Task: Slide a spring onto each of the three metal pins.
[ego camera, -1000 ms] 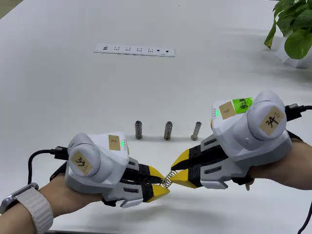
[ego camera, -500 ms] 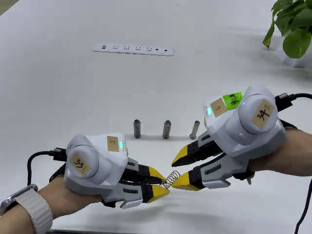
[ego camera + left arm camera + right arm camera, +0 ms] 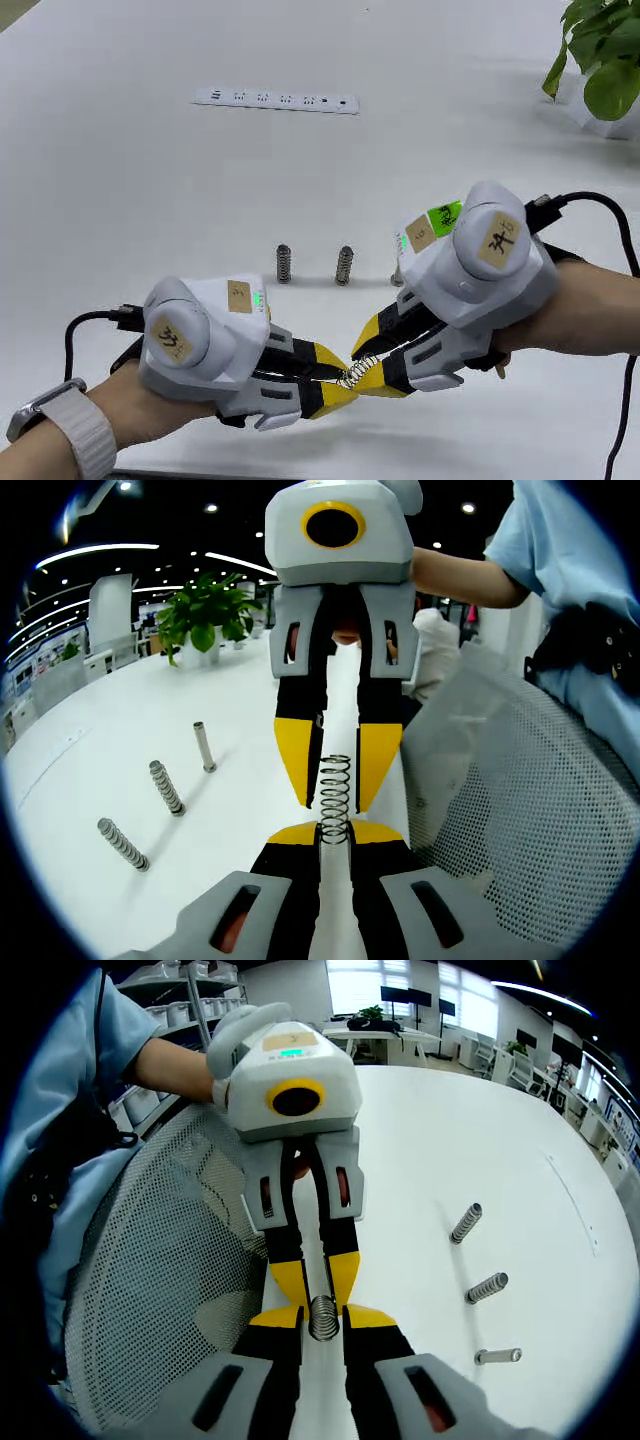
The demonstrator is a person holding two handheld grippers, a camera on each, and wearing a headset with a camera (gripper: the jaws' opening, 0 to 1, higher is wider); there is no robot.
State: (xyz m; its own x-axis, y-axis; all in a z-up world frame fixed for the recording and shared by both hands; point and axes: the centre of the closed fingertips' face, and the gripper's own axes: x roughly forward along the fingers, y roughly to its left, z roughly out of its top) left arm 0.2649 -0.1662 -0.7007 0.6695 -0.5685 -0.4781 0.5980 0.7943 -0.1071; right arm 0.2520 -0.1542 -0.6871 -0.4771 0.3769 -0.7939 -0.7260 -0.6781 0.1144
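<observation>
Near the front of the surface (image 3: 150, 200) the left claw (image 3: 338, 384) and right claw (image 3: 322, 1317) meet tip to tip. Beyond stand the pins (image 3: 345, 265): two already sprung, the right pin (image 3: 204, 746) bare. Between the claws hangs the spring (image 3: 334, 785). Left is clamped on one end. Right is narrowed around the other; I cannot tell whether it pinches. Right should bite square, leaving the bore free, before left lets go.
</observation>
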